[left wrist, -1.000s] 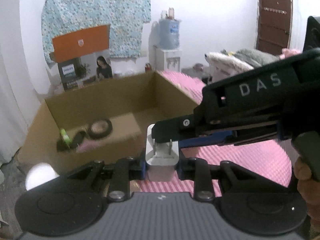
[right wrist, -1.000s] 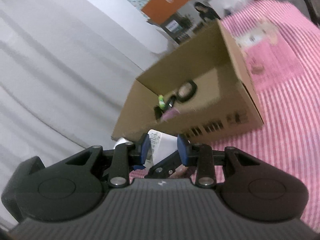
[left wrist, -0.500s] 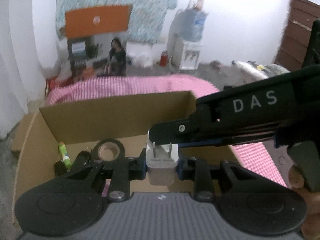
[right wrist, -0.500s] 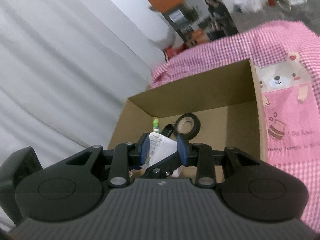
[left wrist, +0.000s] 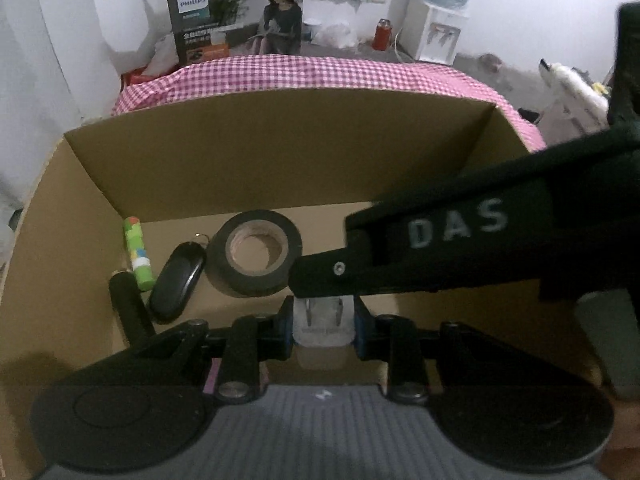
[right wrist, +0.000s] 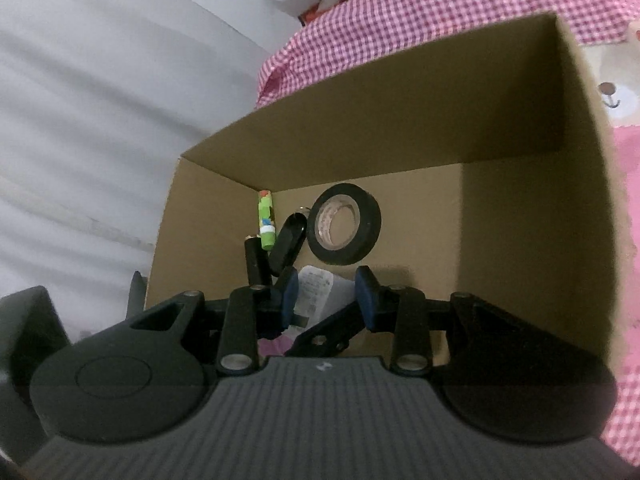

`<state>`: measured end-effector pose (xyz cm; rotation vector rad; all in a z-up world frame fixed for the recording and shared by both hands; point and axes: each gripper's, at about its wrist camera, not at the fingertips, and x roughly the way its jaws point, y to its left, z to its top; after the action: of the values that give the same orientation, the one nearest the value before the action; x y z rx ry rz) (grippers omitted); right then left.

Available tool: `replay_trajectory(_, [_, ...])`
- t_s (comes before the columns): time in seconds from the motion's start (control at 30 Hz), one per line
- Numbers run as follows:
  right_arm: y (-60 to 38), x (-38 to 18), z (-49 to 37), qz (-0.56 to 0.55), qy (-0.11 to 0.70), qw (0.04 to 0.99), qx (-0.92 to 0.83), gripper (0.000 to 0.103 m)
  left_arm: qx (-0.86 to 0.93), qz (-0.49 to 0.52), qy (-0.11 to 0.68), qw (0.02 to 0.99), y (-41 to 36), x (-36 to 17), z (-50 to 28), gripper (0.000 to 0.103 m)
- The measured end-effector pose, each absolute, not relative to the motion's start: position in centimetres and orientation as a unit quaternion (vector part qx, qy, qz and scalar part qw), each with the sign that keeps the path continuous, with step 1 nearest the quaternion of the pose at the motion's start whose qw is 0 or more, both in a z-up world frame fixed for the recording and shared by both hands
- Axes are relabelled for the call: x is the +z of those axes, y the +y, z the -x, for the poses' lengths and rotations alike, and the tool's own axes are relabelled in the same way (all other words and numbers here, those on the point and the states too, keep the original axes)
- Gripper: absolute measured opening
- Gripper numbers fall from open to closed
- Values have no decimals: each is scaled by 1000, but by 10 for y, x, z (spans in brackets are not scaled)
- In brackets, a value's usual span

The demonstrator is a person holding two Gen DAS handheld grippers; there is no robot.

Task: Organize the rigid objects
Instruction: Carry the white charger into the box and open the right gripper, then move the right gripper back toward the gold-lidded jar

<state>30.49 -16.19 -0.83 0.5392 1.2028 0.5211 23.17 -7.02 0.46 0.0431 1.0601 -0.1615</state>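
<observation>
A: From the left wrist view, the left gripper [left wrist: 323, 326] is clamped on the white plug adapter [left wrist: 323, 320] — prongs pointing away from the camera, blue pads tight on both sides. It hangs inside the cardboard box [left wrist: 280, 152], above the floor near the front.

B: The right wrist view shows the same adapter [right wrist: 320, 292] from its side, a printed label facing the camera. It sits between the right gripper [right wrist: 326, 294] fingers, but I cannot tell whether those pads actually touch it; the gap looks wider than the plug.

A: My view does not help there. The right gripper's body [left wrist: 460, 248], lettered DAS, crosses from the right and covers that part.

B: What else lies in the box?

A: A black tape roll [left wrist: 254, 258] flat on the floor, a black oval key fob [left wrist: 178, 282] just left of it, then a green glue stick [left wrist: 138, 254] and a black cylinder [left wrist: 128, 304] toward the left wall.

B: Same four here — roll [right wrist: 346, 229], fob [right wrist: 289, 242], stick [right wrist: 266, 219], cylinder [right wrist: 257, 262]. Only my view shows the white curtain [right wrist: 100, 120] beside the box; the pink checked cloth [right wrist: 400, 12] appears in both.

A: And only mine shows the Philips carton [left wrist: 200, 24] and the water dispenser [left wrist: 436, 32] at the wall.
</observation>
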Motion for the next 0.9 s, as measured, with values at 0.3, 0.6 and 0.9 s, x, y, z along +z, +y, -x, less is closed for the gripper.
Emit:
replay_trajectory(0.3, [-163, -18, -305, -260, 559, 747, 249, 32, -72, -13, 506, 860, -70, 9, -228, 35])
replay_trajectory(0.6, [-177, 27, -277, -250, 480, 799, 263, 49, -86, -11, 443, 892, -61, 34, -193, 75])
replay_trajectory(0.9, [-207, 97, -162, -181, 329, 895, 241, 96, -140, -30, 349, 926, -46, 66, -99, 91])
